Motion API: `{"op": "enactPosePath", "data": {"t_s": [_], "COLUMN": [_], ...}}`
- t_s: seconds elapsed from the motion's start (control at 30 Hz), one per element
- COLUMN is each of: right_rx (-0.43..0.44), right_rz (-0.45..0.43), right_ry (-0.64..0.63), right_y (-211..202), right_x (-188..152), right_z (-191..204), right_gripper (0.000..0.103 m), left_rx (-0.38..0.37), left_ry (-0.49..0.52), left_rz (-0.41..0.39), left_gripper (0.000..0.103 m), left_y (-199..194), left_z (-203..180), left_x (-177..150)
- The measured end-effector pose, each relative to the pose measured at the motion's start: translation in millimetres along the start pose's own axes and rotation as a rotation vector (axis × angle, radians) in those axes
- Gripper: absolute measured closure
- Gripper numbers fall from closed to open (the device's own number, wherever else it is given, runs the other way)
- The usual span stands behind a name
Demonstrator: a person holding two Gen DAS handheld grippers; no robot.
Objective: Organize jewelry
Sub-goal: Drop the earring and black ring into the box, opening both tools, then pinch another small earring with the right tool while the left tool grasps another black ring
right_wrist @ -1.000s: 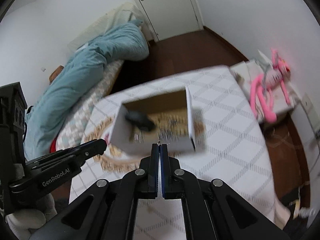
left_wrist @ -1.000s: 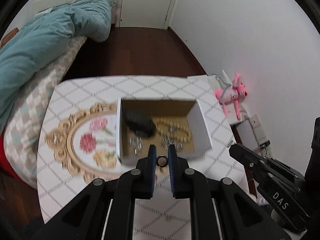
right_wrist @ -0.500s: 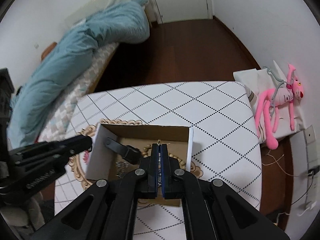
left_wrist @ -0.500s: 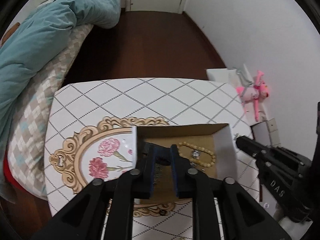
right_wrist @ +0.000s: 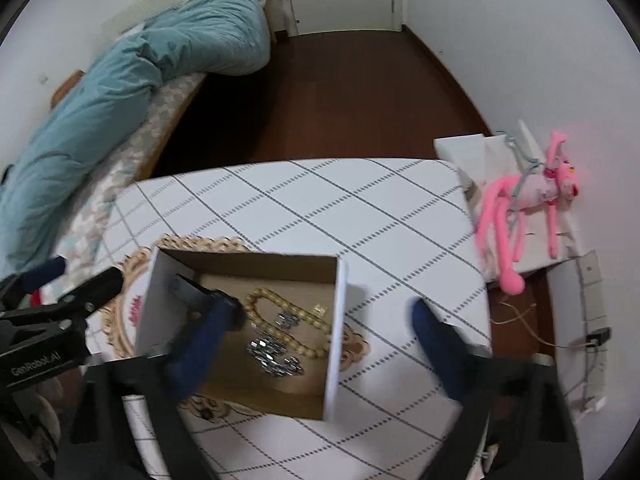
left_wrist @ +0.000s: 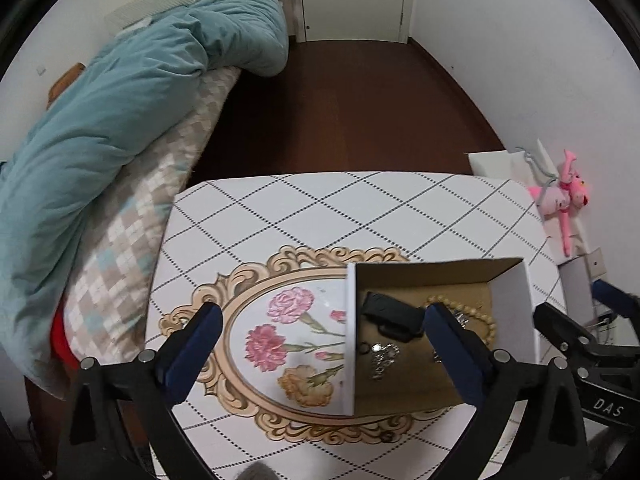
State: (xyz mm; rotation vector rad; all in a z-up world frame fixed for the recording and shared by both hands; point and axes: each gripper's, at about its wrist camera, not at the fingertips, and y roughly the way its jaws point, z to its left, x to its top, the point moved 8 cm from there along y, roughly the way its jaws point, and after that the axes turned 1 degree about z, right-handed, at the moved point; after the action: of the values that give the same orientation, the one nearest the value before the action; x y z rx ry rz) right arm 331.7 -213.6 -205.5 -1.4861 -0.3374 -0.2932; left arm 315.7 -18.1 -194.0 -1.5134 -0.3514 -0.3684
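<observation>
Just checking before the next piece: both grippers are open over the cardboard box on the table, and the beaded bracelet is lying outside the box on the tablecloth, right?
Not quite. The beaded bracelet lies inside the cardboard box, among the silver pieces, as the right wrist view shows. The rest holds: left gripper and right gripper are both open over the box on the table.

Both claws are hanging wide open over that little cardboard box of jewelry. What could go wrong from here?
1. The cardboard box looks light; a descending finger could catch its wall and tip or shove it.
2. The bead bracelet and silver pieces lie heaped together, so jaws closing on one may drag others.
3. The left gripper and right gripper hover close and might collide.
</observation>
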Motion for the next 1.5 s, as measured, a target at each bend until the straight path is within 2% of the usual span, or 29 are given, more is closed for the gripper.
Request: {"op": "enactPosePath", "data": {"t_s": [0.2, 0.4, 0.63, 0.77, 0.83, 0.9, 1.03, 1.13, 1.2, 1.23, 1.33, 1.37, 1.4, 1.5], "right_rx": [-0.077, -0.067, -0.009, 0.032, 0.059, 0.080, 0.105, 0.098, 0.096, 0.088, 0.060, 0.042, 0.040, 0.063], "right_rz": [-0.040, -0.091, -0.038, -0.006, 0.019, 0.041, 0.054, 0.072, 0.091, 0.096, 0.066, 0.060, 0.059, 0.041], "right_ry": [-0.014, 0.005, 0.007, 0.020, 0.018, 0.015, -0.020, -0.047, -0.055, -0.060, -0.087, -0.099, -0.105, -0.092], "right_y": [-18.7, -48.4, -45.0, -33.9, -24.9, -15.2, -0.6, 9.8, 18.1, 20.9, 19.7, 19.3, 19.4, 13.9], "right_x": [-15.7, -48.1, -128.8, -174.5, -193.2, -204.2, -217.7, -223.6, -228.9, -230.7, -229.9, -230.8, -231.4, -231.9], "right_z": [-2.0, 1.8, 23.1, 35.3, 44.2, 52.9, 73.4, 84.8, 90.3, 91.7, 95.6, 96.3, 97.3, 95.2], "right_gripper": [0.000, 0.000, 0.000, 0.001, 0.008, 0.020, 0.024, 0.033, 0.047, 0.050, 0.067, 0.084, 0.091, 0.096], "left_rx": [-0.002, -0.010, 0.020, 0.064, 0.083, 0.101, 0.116, 0.125, 0.129, 0.132, 0.136, 0.134, 0.131, 0.120], "left_ry": [-0.016, -0.021, -0.062, -0.057, -0.048, -0.051, -0.074, -0.087, -0.093, -0.093, -0.087, -0.086, -0.086, -0.075], "left_rz": [-0.014, -0.049, -0.023, 0.001, 0.013, 0.041, 0.086, 0.099, 0.101, 0.101, 0.096, 0.096, 0.095, 0.090], "left_gripper": [0.000, 0.000, 0.000, 0.000, 0.000, 0.000, 0.000, 0.000, 0.000, 0.000, 0.000, 0.000, 0.000, 0.000], "left_y": [-12.9, -34.6, -34.6, -25.1, -19.2, -10.1, 2.6, 7.2, 8.7, 9.2, 9.7, 9.7, 10.0, 9.6], "left_z": [4.5, 7.5, 28.6, 42.6, 47.0, 54.0, 66.9, 74.2, 77.7, 79.2, 80.6, 80.1, 79.4, 71.8], "left_x": [-15.7, -44.8, -106.1, -149.9, -166.7, -183.3, -206.6, -215.3, -218.9, -219.8, -220.4, -220.0, -219.3, -214.8]}}
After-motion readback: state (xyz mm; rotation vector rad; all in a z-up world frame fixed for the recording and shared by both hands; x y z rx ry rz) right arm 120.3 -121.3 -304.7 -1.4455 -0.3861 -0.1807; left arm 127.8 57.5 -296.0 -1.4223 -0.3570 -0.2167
